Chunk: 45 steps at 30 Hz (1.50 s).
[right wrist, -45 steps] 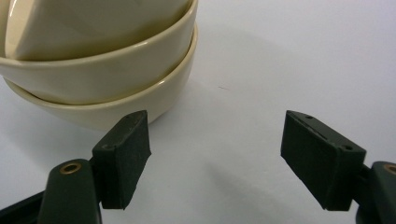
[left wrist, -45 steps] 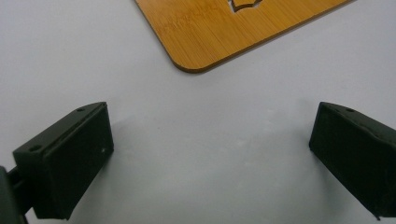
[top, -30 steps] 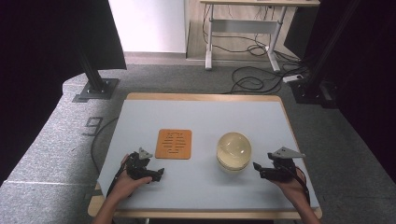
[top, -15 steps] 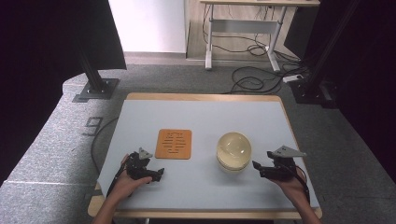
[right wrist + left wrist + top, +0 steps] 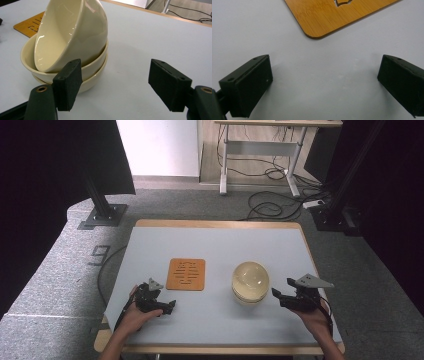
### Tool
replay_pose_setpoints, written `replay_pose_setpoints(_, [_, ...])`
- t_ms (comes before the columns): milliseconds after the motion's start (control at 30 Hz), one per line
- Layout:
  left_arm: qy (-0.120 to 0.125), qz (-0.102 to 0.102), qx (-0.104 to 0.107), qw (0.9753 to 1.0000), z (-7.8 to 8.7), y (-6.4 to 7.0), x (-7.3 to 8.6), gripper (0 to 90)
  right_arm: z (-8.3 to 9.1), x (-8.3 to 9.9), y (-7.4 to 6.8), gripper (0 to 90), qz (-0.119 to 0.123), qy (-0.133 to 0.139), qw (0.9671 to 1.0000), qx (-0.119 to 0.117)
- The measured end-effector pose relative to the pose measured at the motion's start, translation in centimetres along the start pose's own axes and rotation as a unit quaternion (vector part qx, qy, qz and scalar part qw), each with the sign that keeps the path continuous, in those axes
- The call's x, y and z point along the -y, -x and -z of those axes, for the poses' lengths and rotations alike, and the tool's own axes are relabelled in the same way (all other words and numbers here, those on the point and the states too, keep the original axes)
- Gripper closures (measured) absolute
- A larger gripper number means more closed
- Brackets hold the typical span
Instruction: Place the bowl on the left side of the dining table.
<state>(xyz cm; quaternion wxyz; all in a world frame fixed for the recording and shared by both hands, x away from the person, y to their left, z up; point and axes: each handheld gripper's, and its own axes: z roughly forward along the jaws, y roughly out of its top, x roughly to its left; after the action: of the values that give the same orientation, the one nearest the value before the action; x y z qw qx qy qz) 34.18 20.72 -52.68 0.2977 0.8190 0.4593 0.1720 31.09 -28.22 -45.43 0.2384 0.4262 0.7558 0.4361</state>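
A stack of cream bowls (image 5: pixel 250 282) (image 5: pixel 71 47) stands right of the table's middle; the top bowl (image 5: pixel 70 31) lies tipped on its side inside the ones below. A square bamboo trivet (image 5: pixel 186 274) (image 5: pixel 332 15) with cut slots lies flat to the left of the bowls. My left gripper (image 5: pixel 169 307) (image 5: pixel 325 85) rests low over the bare table just in front of the trivet's near corner, open and empty. My right gripper (image 5: pixel 276 295) (image 5: pixel 115 83) is open beside the bowl stack's right side, with its left fingertip (image 5: pixel 68 83) close to the lowest bowl and nothing between the jaws.
The table (image 5: pixel 215 245) has a pale grey top with a wooden edge. Beyond it on the floor are a black stand base (image 5: pixel 102 215), a desk frame (image 5: pixel 260 155) and loose cables (image 5: pixel 270 205). Bare tabletop lies behind the trivet and bowls.
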Motion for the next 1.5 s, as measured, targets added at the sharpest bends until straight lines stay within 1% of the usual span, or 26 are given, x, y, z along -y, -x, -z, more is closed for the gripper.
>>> replay_pose_setpoints(567, [0.000, 0.000, 0.000, 1.0000, 0.0, 0.0, 0.0, 0.0, 0.8, -0.9, 0.4, 26.6, -0.006, 0.015, 0.9999, -0.001])
replay_pose_setpoints(933, [0.000, 0.000, 0.000, 1.0000, 0.0, 0.0, 0.0, 0.0, 1.1, -1.5, 0.1, 26.6, -0.002, 0.024, 0.9997, -0.002])
replay_pose_setpoints(1067, [0.000, 0.000, 0.000, 1.0000, 0.0, 0.0, 0.0, 0.0, 1.2, -1.5, 0.2, 26.7, -0.006, 0.026, 0.9996, -0.003])
replay_pose_setpoints(1300, [0.000, 0.000, 0.000, 1.0000, 0.0, 0.0, 0.0, 0.0, 0.6, -1.3, 0.0, 26.7, -0.005, 0.016, 0.9999, -0.002])
replay_pose_setpoints(1500, [0.000, 0.000, 0.000, 1.0000, 0.0, 0.0, 0.0, 0.0, 0.3, -1.4, -0.1, 26.7, -0.004, 0.015, 0.9999, -0.003])
